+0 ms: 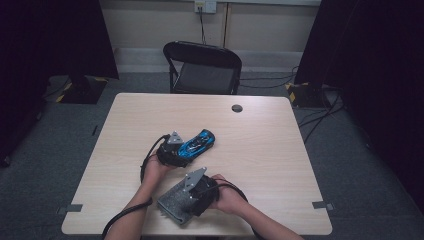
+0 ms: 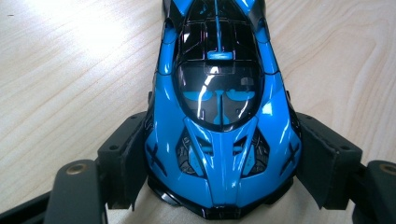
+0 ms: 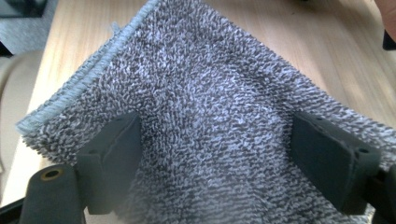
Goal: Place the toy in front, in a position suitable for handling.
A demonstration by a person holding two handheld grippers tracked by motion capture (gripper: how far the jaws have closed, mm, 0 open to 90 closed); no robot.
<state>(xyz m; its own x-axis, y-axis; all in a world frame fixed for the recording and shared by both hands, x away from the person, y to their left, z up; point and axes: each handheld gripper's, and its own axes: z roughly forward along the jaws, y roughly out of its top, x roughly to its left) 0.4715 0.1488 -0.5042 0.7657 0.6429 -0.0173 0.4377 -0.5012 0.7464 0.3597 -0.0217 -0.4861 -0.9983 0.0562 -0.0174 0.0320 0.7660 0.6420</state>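
A glossy blue and black toy car [image 1: 198, 141] [image 2: 219, 116] lies on the wooden table [image 1: 270, 150], pointing to the far right. My left gripper [image 1: 186, 151] [image 2: 219, 161] is shut on the car's near end, one pad against each side. A grey terry cloth [image 1: 170, 207] [image 3: 210, 93] lies near the table's front edge. My right gripper [image 1: 184, 201] [image 3: 219, 158] hangs over the cloth, angled down to the left. Its jaws stand wide apart, and the cloth spreads beneath and between them with the pads not pressing on it.
A small black round disc [image 1: 237, 108] sits on the table's far side. A black folding chair [image 1: 205, 65] stands behind the table. Dark curtains and stands flank both sides, with cables on the floor to the right.
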